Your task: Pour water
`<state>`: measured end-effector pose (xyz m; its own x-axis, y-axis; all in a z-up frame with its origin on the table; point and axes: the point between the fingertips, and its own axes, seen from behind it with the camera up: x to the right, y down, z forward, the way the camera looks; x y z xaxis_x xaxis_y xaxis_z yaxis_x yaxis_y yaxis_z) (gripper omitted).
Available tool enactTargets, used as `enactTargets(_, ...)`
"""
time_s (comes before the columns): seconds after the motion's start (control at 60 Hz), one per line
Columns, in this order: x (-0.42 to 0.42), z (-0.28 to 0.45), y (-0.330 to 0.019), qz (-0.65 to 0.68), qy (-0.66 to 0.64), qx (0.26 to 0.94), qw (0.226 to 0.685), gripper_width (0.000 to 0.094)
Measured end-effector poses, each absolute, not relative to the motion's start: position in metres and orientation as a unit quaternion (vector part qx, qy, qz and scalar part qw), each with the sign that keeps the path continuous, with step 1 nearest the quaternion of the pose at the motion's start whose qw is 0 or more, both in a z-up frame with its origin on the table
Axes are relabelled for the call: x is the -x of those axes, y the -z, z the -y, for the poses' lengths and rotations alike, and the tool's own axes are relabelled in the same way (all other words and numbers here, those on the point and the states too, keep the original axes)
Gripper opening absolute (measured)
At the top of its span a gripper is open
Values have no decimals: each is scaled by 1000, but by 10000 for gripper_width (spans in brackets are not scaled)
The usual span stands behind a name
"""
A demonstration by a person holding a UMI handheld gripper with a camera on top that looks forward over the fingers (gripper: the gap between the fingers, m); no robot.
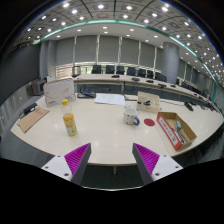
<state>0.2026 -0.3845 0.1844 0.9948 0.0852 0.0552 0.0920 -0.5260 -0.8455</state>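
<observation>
A yellow bottle (70,124) with a white cap stands on the pale table (105,135), beyond my left finger. A clear glass cup (131,117) stands near the table's middle, beyond my right finger, with a small red disc (149,122) beside it. My gripper (112,162) is open and empty, held back from the table's near edge, with its magenta pads (77,156) wide apart. Nothing is between the fingers.
An open red-lined cardboard box (176,130) lies on the table's right side. A flat brown board (33,119) lies at the left. Papers (109,99), a brown bag (148,100) and a yellow-topped box (58,89) stand farther back. Desks and chairs line the room behind.
</observation>
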Motion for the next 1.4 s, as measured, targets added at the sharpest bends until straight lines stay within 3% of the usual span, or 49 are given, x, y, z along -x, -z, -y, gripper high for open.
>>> enactTargets(0.35, 8, 289, -114, 75, -41, 847, 525, 858)
enactTargets(0.633, 37, 178, -78, 18, 1, 821, 570, 853)
enactTargets(0.7, 35, 161, -70, 12, 5, 820, 572, 781)
enactTargets(0.8, 36, 150, -69, 23, 3, 814, 581, 537)
enactTargets(0.85, 36, 146, -69, 29, 8, 811, 584, 517)
enactTargets(1.017, 39, 147, -82, 43, -7, 804, 593, 412)
enactTargets(1.1, 45, 144, -96, 46, -31, 802, 595, 410)
enactTargets(1.4, 24, 101, -201, -130, -308, 751, 570, 409)
